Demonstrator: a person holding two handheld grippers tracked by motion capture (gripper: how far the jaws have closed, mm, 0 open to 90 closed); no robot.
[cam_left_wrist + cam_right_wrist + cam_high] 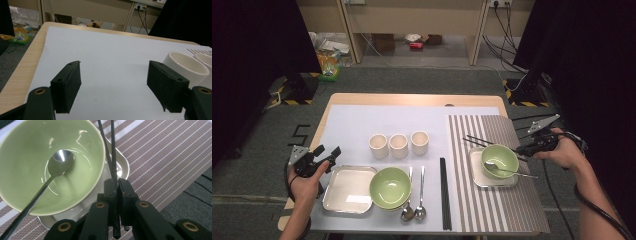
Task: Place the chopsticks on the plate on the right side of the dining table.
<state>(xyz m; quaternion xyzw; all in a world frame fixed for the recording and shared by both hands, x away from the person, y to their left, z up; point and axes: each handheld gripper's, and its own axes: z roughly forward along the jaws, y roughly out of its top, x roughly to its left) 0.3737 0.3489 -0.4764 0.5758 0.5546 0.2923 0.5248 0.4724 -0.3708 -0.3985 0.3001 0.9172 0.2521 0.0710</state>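
**Chopsticks pinched beside the right-hand bowl**

The right gripper has its fingers pinching a pair of thin black chopsticks. Their long axis runs nearly level, tips pointing toward the bench's middle, just beyond the green ceramic bowl on the striped brown placemat. The left gripper hovers with fingers spread over the pale sheet.

Counted: two green bowls, two metal trays, three cream cups, three spoons, a second chopstick pair. Grey carpet lies around the wooden bench.
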